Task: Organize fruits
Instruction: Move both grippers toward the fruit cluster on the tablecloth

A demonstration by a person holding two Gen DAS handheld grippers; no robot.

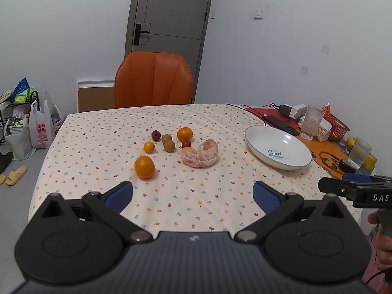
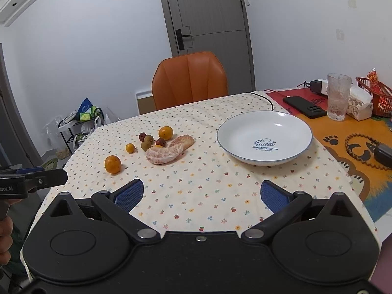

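A bench [image 1: 98, 132] covered by a flowered cloth is seen from both wrist views. The left claw [image 1: 192, 194] is held spread wide above the near edge of the bench, with nothing between its blue pads [image 1: 120, 194]. The right claw [image 2: 202, 194] is likewise held spread and empty; in the left wrist view only its black tip is seen, at 3 o'clock, cut off by the frame edge.

The fruits are gathered near the middle of the bench, at 12 o'clock from the left claw and at 11 o'clock from the right claw. A peeled citrus piece [image 1: 201, 153] is laid flat as a curved arc; in the right wrist view its long axis is seen running from 8 o'clock to 2 o'clock, its hollow side turned toward the chair [image 1: 153, 79]. A large orange [image 1: 144, 167] is set apart nearest the claws. A small orange [image 1: 149, 147], a second orange [image 1: 185, 134], two brownish round fruits [image 1: 168, 142] touching each other, a dark red fruit [image 1: 155, 135] and another red fruit [image 1: 186, 143] are clustered behind the peeled piece. The last is partly hidden by it, and its kind cannot be told.

A white plate [image 2: 245, 127] printed "Sweet" is placed well apart from the fruits, at 1 o'clock from the right claw, and is empty. The smaller print on it is hard to read.
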